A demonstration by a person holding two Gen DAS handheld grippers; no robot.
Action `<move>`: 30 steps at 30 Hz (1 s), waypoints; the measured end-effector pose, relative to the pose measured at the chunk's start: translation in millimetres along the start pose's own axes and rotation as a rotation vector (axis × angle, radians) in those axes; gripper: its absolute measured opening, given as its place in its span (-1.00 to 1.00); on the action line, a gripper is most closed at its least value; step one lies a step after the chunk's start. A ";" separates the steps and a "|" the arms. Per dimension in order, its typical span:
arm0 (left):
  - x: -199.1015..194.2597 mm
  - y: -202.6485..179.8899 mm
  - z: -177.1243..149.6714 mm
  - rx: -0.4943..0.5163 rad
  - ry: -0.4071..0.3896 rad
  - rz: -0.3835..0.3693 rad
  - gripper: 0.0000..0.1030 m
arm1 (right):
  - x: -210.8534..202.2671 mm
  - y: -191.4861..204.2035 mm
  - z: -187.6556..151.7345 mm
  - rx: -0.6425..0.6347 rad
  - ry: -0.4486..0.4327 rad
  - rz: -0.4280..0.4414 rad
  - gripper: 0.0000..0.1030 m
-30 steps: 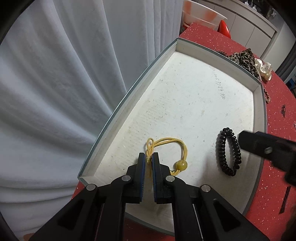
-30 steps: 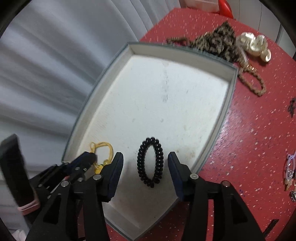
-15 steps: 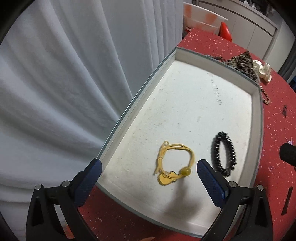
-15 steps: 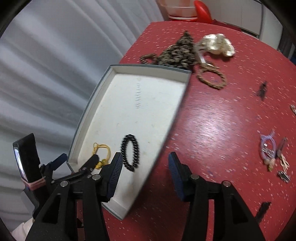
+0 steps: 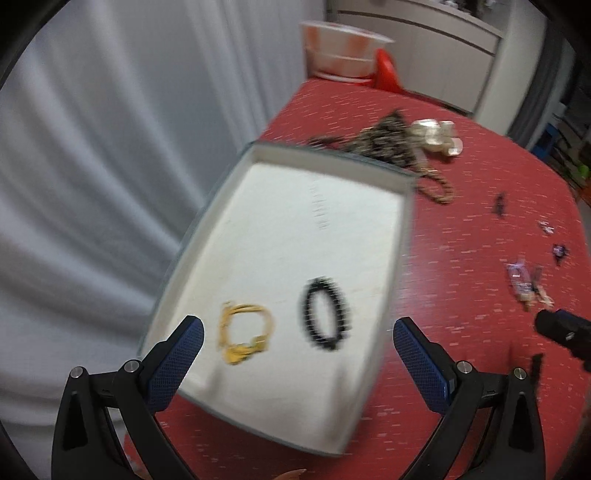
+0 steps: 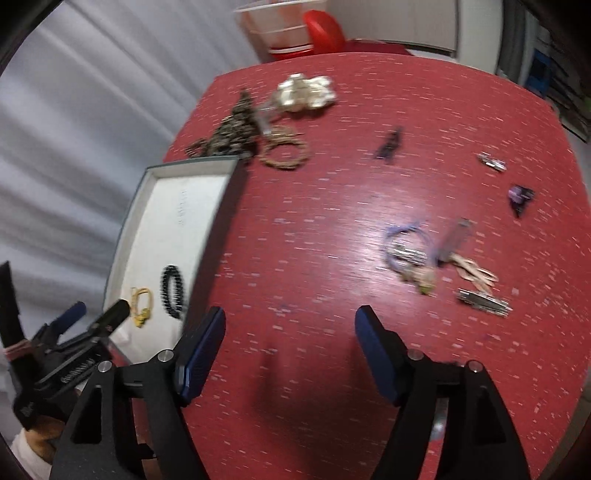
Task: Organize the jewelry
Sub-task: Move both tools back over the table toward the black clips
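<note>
A grey tray [image 5: 404, 236] with a white floor sits on the red table at the left edge. In it lie a yellow cord bracelet [image 5: 243, 334] and a black spiral band [image 5: 325, 314], side by side; both also show in the right wrist view, the bracelet [image 6: 141, 306] left of the band [image 6: 173, 290]. My left gripper [image 5: 295, 365] is open and empty, held above the tray's near end. My right gripper [image 6: 290, 354] is open and empty above bare red table, right of the tray [image 6: 218, 206].
Loose jewelry lies on the table: a purple cord piece [image 6: 404, 247], hair clips [image 6: 484, 301], a dark clip [image 6: 388, 144], a beaded brown ring [image 6: 284, 151], a leopard-print scrunchie [image 6: 236, 129] and a pearly piece [image 6: 304, 92]. A white curtain hangs left. A plastic tub [image 6: 280, 26] stands beyond the table.
My left gripper opened, let go of the yellow bracelet in the tray and drew back and up. My right gripper swung right, away from the tray, over the open table.
</note>
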State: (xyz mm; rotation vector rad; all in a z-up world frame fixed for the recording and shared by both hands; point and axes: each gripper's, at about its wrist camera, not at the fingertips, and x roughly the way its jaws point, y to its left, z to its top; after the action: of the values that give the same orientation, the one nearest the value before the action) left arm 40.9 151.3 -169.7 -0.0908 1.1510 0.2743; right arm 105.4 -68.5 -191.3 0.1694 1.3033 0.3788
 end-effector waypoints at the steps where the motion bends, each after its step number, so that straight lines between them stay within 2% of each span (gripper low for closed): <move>1: -3.4 -11.5 2.8 0.015 -0.001 -0.022 1.00 | -3.6 -9.0 -1.6 0.013 -0.003 -0.009 0.50; 6: -12.5 -54.0 7.4 0.071 -0.003 -0.081 1.00 | -16.5 -48.1 -8.1 0.075 -0.018 -0.048 0.53; 14: -10.0 -109.4 9.7 0.129 0.022 -0.128 1.00 | -32.2 -103.8 -17.1 0.162 -0.035 -0.098 0.61; 17: -9.0 -124.4 11.6 0.134 0.016 -0.126 1.00 | -35.7 -119.6 -18.5 0.182 -0.045 -0.113 0.70; 23: 9.0 -142.9 20.4 0.135 0.056 -0.169 1.00 | -40.2 -146.6 -17.6 0.208 -0.051 -0.138 0.71; 30: 23.4 -170.3 39.0 0.151 0.037 -0.192 1.00 | -35.1 -167.9 -3.4 0.206 -0.055 -0.176 0.71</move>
State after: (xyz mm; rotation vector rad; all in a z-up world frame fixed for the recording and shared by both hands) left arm 128.8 -0.5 -186.9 -0.0727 1.1872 0.0147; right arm 124.4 -237.1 -216.2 0.2347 1.2904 0.0883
